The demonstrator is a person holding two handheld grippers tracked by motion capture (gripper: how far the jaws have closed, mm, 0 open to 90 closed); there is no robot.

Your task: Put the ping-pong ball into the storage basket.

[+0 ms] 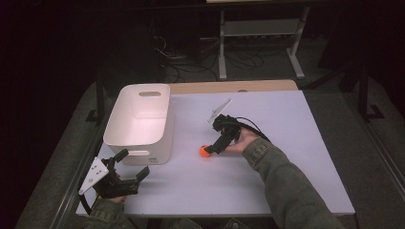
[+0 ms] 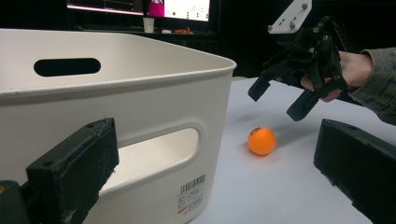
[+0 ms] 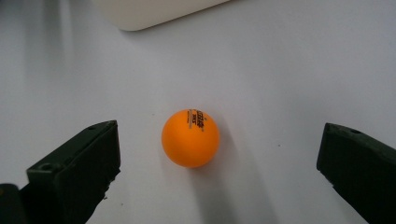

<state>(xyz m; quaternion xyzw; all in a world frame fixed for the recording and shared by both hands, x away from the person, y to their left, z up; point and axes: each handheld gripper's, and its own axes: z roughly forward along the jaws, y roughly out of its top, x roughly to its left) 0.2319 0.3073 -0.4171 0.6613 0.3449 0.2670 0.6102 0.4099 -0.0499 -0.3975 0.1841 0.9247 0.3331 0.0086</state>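
Observation:
An orange ball [image 1: 205, 151] lies on the white table top [image 1: 286, 143], just right of a white plastic bin [image 1: 140, 121]. My right gripper [image 1: 216, 145] hovers over the ball, open, tilted down toward it. In the right gripper view the ball [image 3: 190, 138] sits on the table between the two spread jaws, touching neither. My left gripper [image 1: 131, 164] rests open near the table's front left corner, pointing at the bin's near wall. In the left gripper view the bin [image 2: 116, 107] is close, with the ball [image 2: 261, 141] and the right gripper [image 2: 278, 100] beyond.
The bin looks empty inside and has handle slots [image 1: 150, 94] in its end walls. A wooden strip [image 1: 234, 86] runs along the table's far edge. Dark floor with cables and a metal frame [image 1: 260, 43] lies beyond.

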